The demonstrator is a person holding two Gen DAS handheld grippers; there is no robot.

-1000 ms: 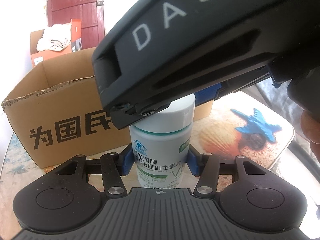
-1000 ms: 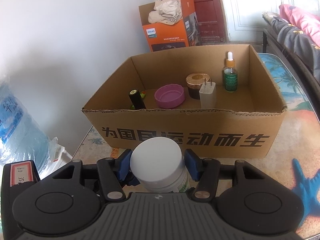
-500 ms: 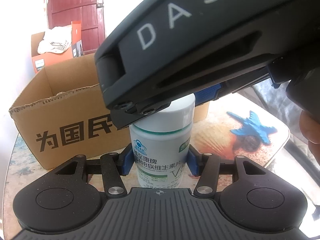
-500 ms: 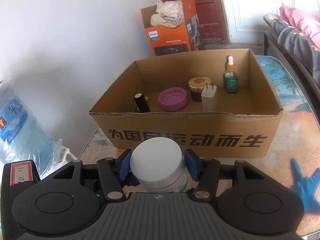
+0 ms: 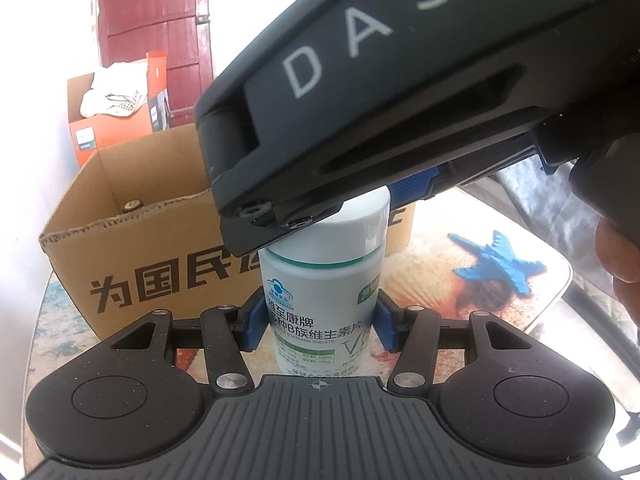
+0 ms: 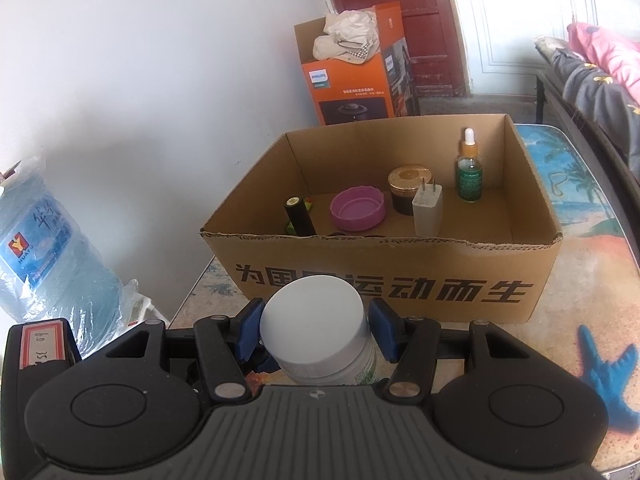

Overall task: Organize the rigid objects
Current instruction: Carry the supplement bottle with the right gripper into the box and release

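Here we have a white vitamin bottle (image 5: 320, 292) standing upright on the desk (image 5: 532, 320), just in front of an open cardboard box (image 6: 384, 276). Our left gripper (image 5: 318, 322) has its blue jaws either side of the bottle's body; whether they press it we cannot tell. Our right gripper (image 6: 314, 332) comes from above, its jaws flanking the white cap (image 6: 314, 316), and again contact cannot be judged. In the left wrist view the right tool's black body fills 12 to 3 o'clock. Inside the box stand a dropper bottle (image 6: 469, 172) at 1 o'clock, a white charger plug (image 6: 427, 210), a gold-lidded jar (image 6: 408, 190), a purple lid (image 6: 357, 208) and a black cylinder (image 6: 298, 216) at 11 o'clock. An orange carton (image 6: 352, 80) sits behind the box.
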